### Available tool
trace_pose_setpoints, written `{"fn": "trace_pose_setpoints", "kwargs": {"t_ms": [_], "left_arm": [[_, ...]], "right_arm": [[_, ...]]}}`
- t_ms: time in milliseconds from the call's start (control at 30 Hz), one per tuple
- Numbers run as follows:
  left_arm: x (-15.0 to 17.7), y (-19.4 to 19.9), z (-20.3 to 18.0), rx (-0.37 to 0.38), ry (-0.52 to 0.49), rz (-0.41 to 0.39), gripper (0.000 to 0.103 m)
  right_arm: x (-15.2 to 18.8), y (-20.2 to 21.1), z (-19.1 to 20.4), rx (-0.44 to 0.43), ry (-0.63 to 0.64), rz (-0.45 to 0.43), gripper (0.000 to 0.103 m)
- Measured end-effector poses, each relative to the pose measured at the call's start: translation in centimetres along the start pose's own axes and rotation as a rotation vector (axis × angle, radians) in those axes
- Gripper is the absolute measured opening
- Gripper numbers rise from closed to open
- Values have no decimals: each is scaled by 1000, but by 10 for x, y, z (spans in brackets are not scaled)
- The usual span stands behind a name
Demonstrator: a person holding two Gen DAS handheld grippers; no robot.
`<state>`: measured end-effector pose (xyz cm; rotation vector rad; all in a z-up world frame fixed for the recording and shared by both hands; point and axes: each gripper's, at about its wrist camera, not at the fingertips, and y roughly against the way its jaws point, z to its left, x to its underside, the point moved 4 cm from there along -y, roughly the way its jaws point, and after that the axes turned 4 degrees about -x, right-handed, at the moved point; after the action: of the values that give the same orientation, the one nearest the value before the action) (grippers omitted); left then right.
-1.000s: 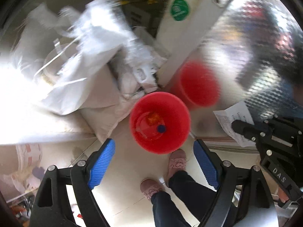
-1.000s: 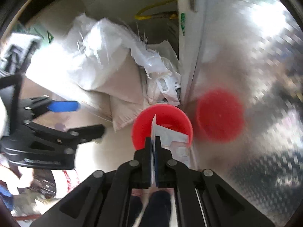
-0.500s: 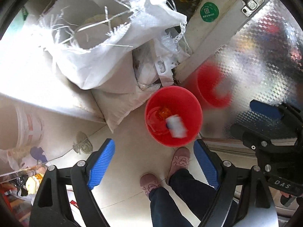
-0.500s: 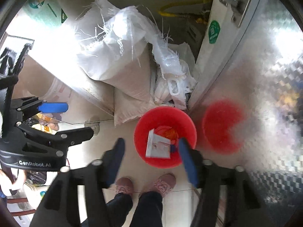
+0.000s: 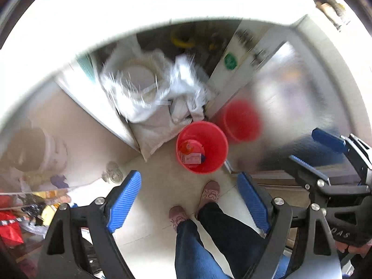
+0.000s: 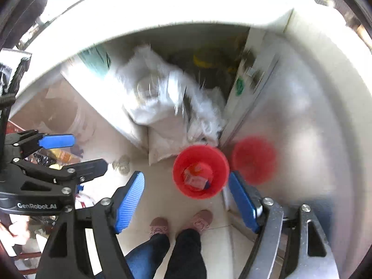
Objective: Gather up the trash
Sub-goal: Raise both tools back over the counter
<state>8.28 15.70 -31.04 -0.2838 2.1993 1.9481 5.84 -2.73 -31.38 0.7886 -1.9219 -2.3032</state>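
The left gripper (image 5: pixel 188 201) hangs high over the pale tiled floor (image 5: pixel 160 186) with its blue ribbed jaws spread wide and nothing between them. The right gripper (image 6: pixel 186 201) has its blue jaws opening, already broad and empty, touching nothing. Far below both, the round red plastic bucket (image 5: pixel 215 139) stands on the floor just beside the shiny metal door (image 5: pixel 290 107) and the white woven sacks (image 5: pixel 153 107), just ahead of the person's pink slippers (image 5: pixel 209 191), and holds the trash: a pale paper slip (image 5: pixel 193 158) lying on red-and-orange wrappers (image 5: pixel 189 146).
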Motion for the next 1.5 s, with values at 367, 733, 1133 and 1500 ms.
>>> {"fn": "trace_pose_setpoints", "kwargs": {"t_ms": [367, 733, 1133, 1500], "left_arm": [[-30, 138, -16, 4, -98, -170, 84], [-68, 191, -54, 4, -201, -256, 85], [-148, 184, -122, 23, -334, -259, 85], [-241, 131, -186, 5, -389, -222, 85]], "right_arm": [[-37, 142, 13, 178, -62, -218, 94], [-52, 199, -17, 257, -182, -279, 102], [-83, 216, -76, 283, -297, -300, 102], [-129, 183, -167, 207, -402, -272, 102]]}}
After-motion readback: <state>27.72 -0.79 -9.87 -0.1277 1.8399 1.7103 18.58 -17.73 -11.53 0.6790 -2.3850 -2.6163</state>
